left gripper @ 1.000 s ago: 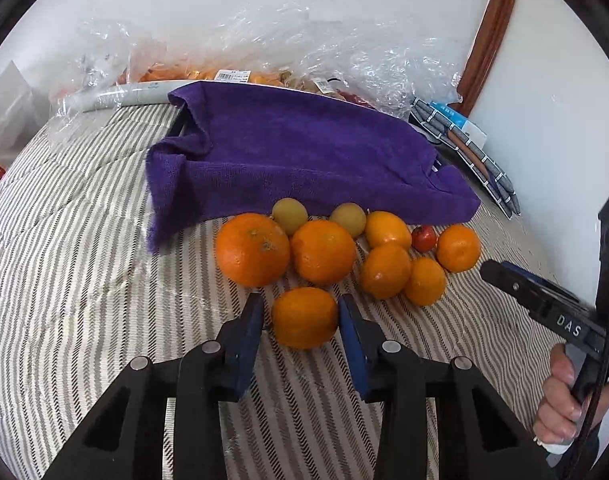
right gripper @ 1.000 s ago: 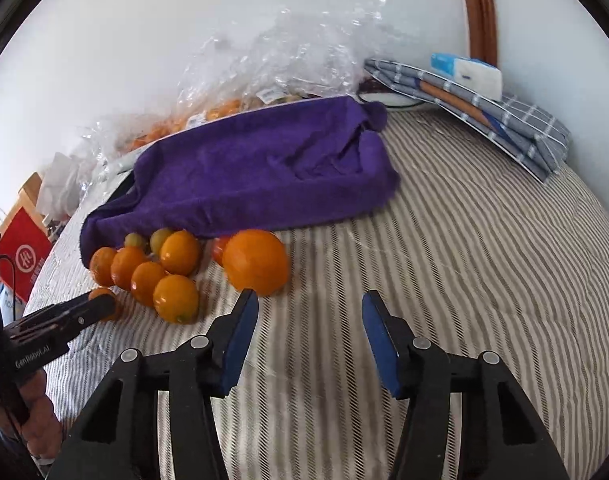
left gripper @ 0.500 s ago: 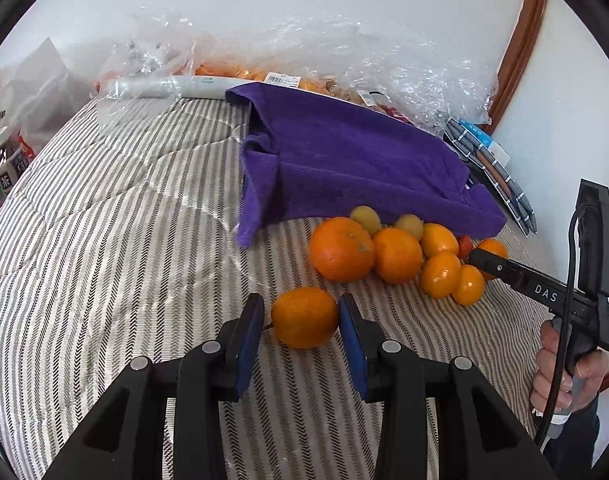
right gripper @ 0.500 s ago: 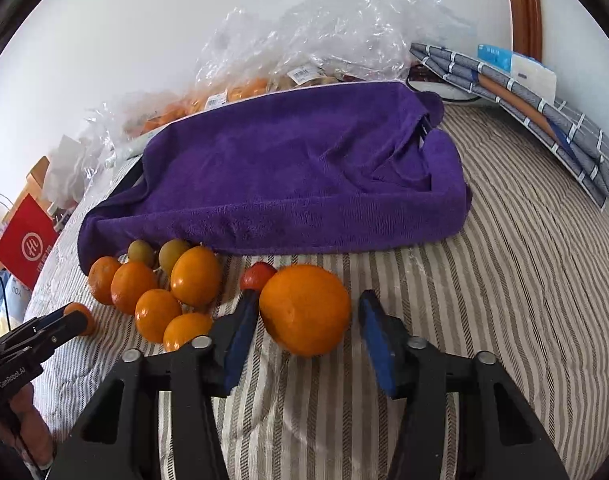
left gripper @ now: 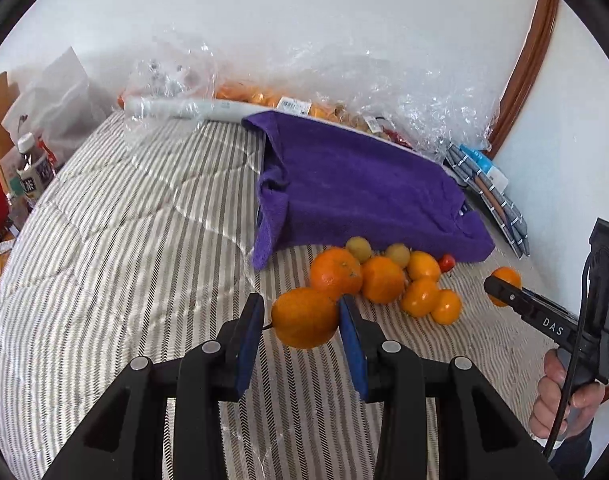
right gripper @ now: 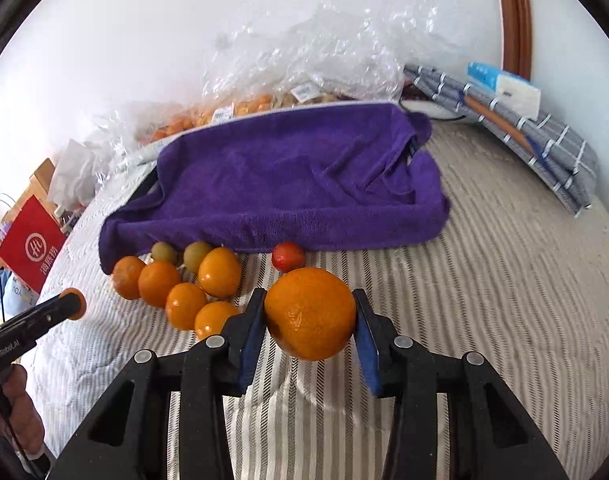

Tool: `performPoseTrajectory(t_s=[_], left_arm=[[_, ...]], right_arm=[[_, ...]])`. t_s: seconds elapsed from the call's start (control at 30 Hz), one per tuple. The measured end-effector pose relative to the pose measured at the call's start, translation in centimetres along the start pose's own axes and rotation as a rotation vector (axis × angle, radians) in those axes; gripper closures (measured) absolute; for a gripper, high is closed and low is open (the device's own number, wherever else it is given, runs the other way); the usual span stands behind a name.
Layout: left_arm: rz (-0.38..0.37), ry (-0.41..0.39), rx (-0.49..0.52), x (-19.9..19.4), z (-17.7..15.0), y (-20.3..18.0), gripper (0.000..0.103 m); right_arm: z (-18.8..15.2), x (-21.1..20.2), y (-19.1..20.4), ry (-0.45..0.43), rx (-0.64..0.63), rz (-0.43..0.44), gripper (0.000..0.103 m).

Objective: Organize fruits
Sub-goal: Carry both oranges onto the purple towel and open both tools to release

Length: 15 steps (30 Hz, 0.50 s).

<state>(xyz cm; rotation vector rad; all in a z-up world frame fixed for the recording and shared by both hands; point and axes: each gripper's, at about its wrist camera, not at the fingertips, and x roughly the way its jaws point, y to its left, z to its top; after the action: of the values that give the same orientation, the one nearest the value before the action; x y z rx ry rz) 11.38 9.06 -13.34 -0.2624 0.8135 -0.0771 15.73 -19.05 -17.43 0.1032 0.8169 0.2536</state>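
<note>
Each hand-held gripper clamps an orange, the left (left gripper: 300, 316) a small orange (left gripper: 304, 317) and the right (right gripper: 309, 314), jaws closing, a large orange (right gripper: 310, 313), likely to sort them away from the fruit pile (right gripper: 184, 284) on the bed (right gripper: 504, 280).

Fruit cluster (left gripper: 388, 276) before towel (left gripper: 368, 192) — bags (left gripper: 344, 80) behind.

Striped bed (left gripper: 104, 240) carries a purple towel (left gripper: 364, 184); loose oranges (left gripper: 384, 280); folded grey cloth (right gripper: 544, 148).

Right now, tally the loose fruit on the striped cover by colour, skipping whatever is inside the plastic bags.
Orange fruits: 7, one gripped by the left gripper, one between the closing jaws of the right gripper
Yellow-green fruits: 2
Red fruit: 1
Total: 10
</note>
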Motion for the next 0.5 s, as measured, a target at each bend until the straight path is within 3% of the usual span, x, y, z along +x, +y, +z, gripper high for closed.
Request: performPoseTrajectory(t_s=[0.5], left_arm=[[0.005,-0.083,-0.007,-4.8,5.4,-2.8,0.067]], right_arm=[[3.4,-5.5,-0.5,-0.054,0.041,-0.016,0.061]])
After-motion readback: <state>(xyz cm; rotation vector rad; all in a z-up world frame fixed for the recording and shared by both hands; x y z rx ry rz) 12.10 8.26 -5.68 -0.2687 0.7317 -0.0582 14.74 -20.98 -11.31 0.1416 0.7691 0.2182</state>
